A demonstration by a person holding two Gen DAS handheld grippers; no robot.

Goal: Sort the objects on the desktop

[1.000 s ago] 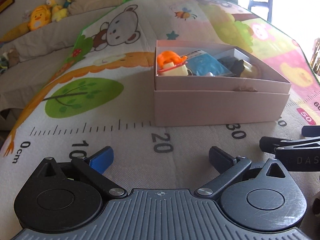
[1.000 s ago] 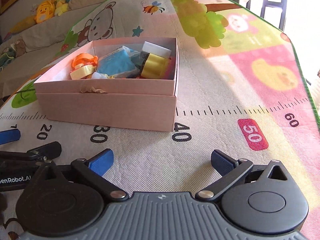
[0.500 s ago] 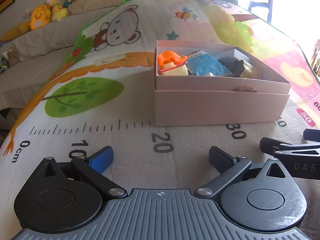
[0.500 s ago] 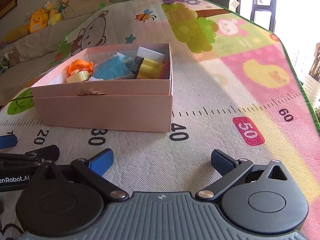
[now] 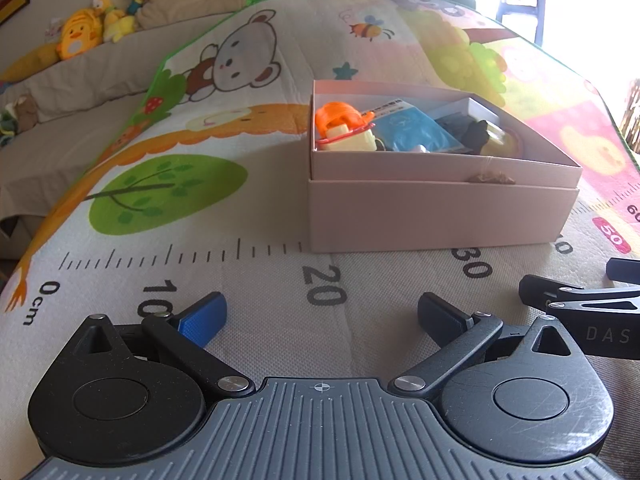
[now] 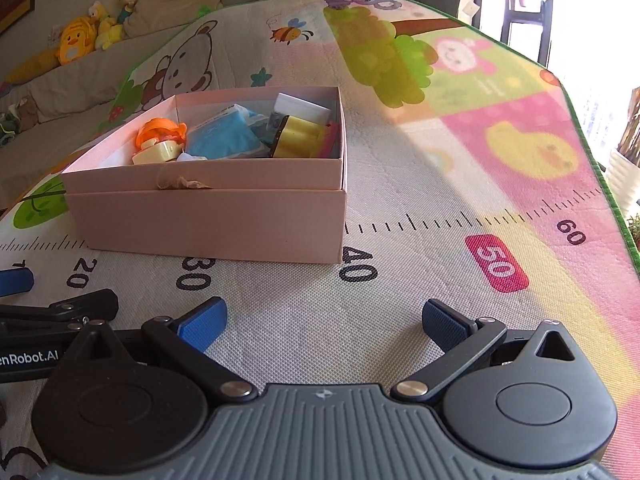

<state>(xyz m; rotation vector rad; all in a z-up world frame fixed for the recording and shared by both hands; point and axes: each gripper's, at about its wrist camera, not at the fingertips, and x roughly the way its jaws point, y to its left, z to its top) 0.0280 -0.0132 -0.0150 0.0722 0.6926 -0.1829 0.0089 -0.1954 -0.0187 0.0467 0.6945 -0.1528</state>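
A pink cardboard box [image 5: 436,216] [image 6: 208,220] sits on the play mat ahead of both grippers. Inside lie an orange and cream toy [image 5: 344,130] [image 6: 160,142], a blue packet [image 5: 412,130] [image 6: 226,138], a yellow roll [image 6: 300,138], a white box [image 6: 302,108] and a dark object [image 5: 468,132]. My left gripper [image 5: 322,314] is open and empty, low over the mat near the 20 mark. My right gripper [image 6: 322,320] is open and empty too, near the 40 mark. Each gripper shows at the edge of the other's view.
The printed play mat [image 5: 168,184] with a ruler strip covers the surface. Plush toys [image 5: 80,36] and a pillow line a sofa at the back left. Bright window light and a stool [image 6: 516,12] lie at the back right, past the mat's green edge [image 6: 600,168].
The right gripper has pulled back and up a little, so the box looks smaller and farther in its view. The left gripper has barely moved. Both stay open.
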